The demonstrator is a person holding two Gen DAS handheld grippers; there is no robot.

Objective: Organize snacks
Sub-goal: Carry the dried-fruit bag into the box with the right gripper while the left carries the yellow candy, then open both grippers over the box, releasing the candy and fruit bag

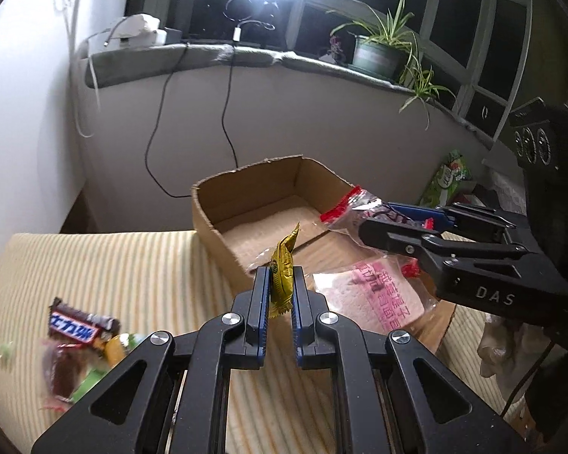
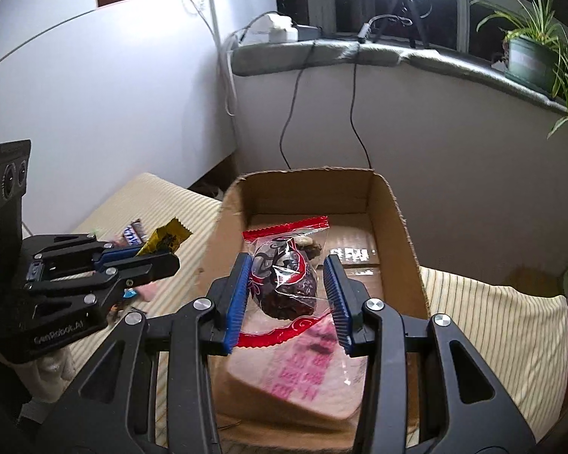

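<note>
My left gripper (image 1: 280, 283) is shut on a gold candy wrapper (image 1: 282, 272), held upright in front of the open cardboard box (image 1: 208, 208); the wrapper also shows in the right wrist view (image 2: 166, 240). My right gripper (image 2: 289, 287) has its jaws apart around a clear, red-edged packet of a dark dried fruit (image 2: 284, 276), over the box's (image 2: 394, 208) front. Whether the pads press the packet is unclear. In the left wrist view this packet (image 1: 354, 206) hangs from the right gripper (image 1: 371, 223) above the box's near right corner. A wrapped pink bread slice (image 1: 375, 291) lies below it.
A pile of snacks with a Snickers bar (image 1: 79, 325) lies on the striped cloth (image 1: 132, 272) at left. A green snack bag (image 1: 448, 181) stands at right. Behind are a wall with hanging cables, a windowsill and a potted plant (image 1: 378, 53).
</note>
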